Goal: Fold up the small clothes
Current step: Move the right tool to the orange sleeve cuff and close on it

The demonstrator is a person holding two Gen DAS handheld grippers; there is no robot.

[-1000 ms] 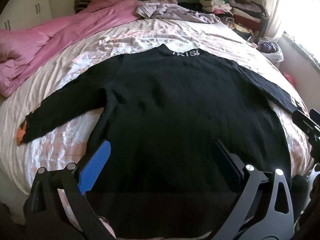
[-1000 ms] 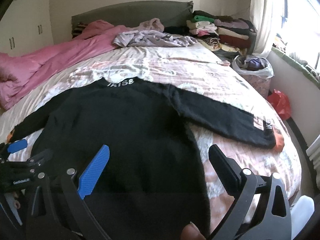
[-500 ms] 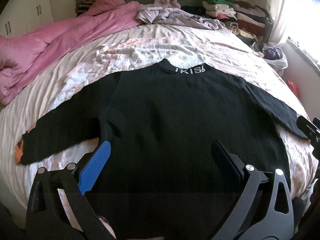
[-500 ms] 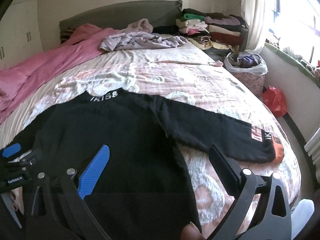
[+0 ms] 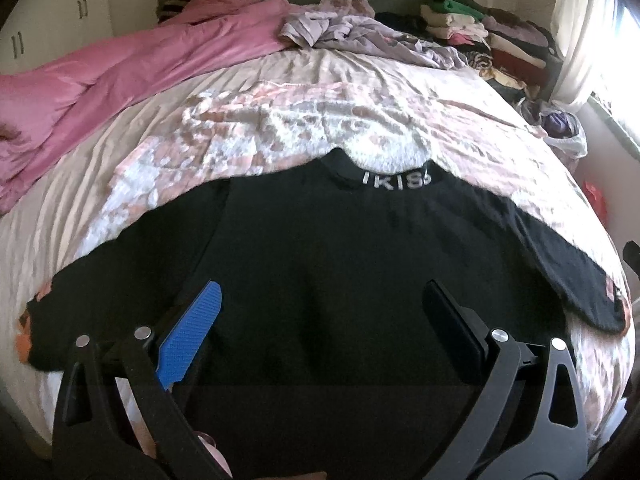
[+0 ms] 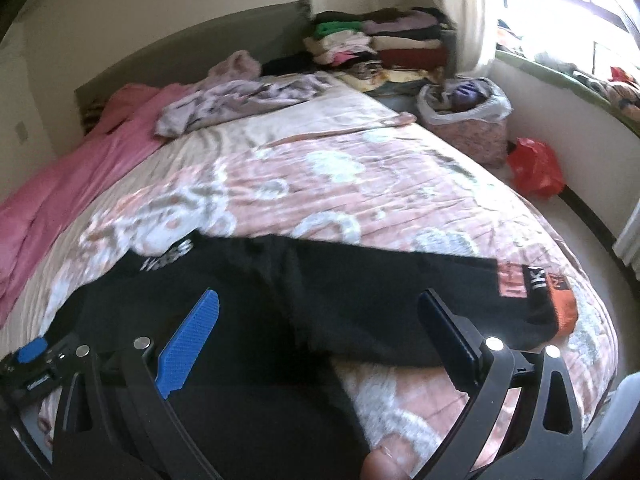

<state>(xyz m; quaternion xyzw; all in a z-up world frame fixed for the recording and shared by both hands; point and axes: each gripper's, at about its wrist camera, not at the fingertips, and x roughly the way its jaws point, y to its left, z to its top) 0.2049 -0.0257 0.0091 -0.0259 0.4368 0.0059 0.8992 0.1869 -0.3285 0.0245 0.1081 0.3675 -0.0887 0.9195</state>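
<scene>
black sweater (image 5: 340,280) lies flat on the bed (image 5: 300,120), sleeves spread. left tongs (image 5: 320,328) and right tongs (image 6: 316,332) both gape wide above it, grasping nothing.

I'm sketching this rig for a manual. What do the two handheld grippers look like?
The left gripper and the right gripper look alike: a black frame with triangular cut-outs and round silver bolts, carrying two long flat fingers. One finger bears a textured blue pad, the other a black pad. No cables or sleeves show.

Floral-covered bed (image 5: 304,128) carries black sweater (image 5: 340,272), pink duvet (image 5: 132,64), lilac clothes (image 5: 360,32)
</scene>
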